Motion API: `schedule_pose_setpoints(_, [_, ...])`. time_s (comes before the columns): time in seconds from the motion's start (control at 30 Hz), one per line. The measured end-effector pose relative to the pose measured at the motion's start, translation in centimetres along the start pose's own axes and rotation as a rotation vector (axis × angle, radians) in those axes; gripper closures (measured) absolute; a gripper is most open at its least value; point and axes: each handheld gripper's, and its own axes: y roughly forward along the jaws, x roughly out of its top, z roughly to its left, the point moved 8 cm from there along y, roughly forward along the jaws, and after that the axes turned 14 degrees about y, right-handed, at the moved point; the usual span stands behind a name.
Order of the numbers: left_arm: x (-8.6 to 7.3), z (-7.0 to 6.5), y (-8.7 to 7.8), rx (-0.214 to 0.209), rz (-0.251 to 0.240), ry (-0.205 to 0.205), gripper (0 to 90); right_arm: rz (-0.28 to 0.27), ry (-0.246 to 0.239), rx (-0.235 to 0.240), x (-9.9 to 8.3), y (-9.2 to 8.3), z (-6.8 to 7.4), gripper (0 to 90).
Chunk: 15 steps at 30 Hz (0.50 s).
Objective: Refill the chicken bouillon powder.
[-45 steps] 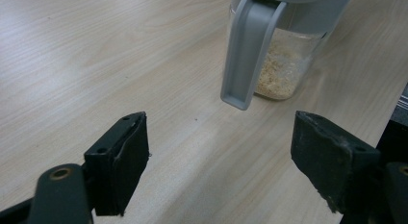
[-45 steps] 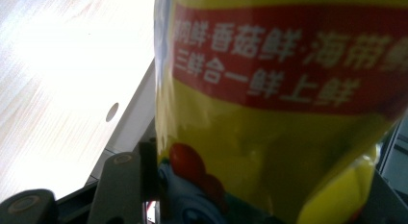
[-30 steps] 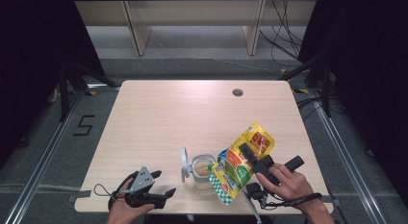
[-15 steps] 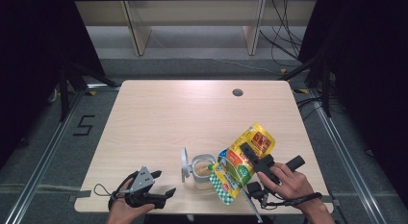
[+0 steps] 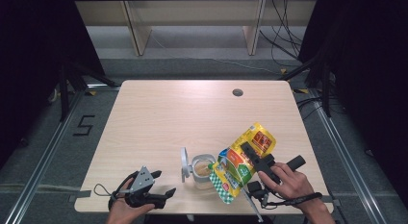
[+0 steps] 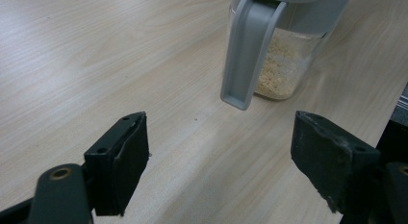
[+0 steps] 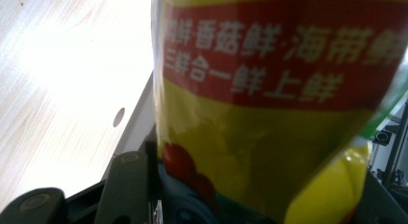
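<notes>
High view, jar [image 5: 203,169] holding, seemingly, pale granules

yellow pouch [image 5: 243,161] tipped slightly lower over jar [image 5: 202,168]

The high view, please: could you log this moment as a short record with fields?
table: light wood, grommet hole near far edge
jar: clear, pale granules inside, grey lid flipped open
pouch: yellow, tilted over the jar
right gripper: shut on pouch
left gripper: open, holds nothing, rests near front edge
</notes>
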Motion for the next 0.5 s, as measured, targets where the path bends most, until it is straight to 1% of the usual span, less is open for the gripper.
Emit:
schedule_pose_setpoints(0.07, [0.00, 0.01, -0.01, 0.000, 0.000, 0.000, 20.6, 0.002, 0.010, -0.001, -0.06, -0.02, 0.01, 50.8])
schedule_pose_setpoints(0.27, [0.01, 0.02, -0.03, 0.000, 0.000, 0.002, 20.6, 0.001, 0.003, -0.001, -0.08, -0.04, -0.04, 50.8])
schedule_pose_setpoints(0.3, [0.00, 0.03, -0.03, 0.000, 0.001, 0.002, 20.6, 0.004, 0.009, -0.004, -0.14, -0.07, -0.05, 50.8])
schedule_pose_setpoints(0.33, [0.00, 0.03, -0.03, 0.000, 0.000, 0.002, 20.6, 0.023, -0.052, -0.005, -0.31, -0.17, -0.50, 50.8])
schedule_pose_setpoints(0.37, [0.00, 0.03, -0.02, 0.001, 0.000, 0.002, 20.6, 0.007, -0.005, -0.005, -0.22, -0.05, -0.22, 50.9])
schedule_pose_setpoints(0.47, [0.01, 0.01, -0.02, 0.001, 0.000, 0.001, 20.6, 0.007, 0.000, -0.007, -0.22, -0.05, -0.16, 50.8])
schedule_pose_setpoints(0.5, [0.01, 0.01, -0.02, 0.001, 0.001, 0.002, 20.6, 0.022, -0.050, -0.003, -0.31, -0.18, -0.45, 50.9])
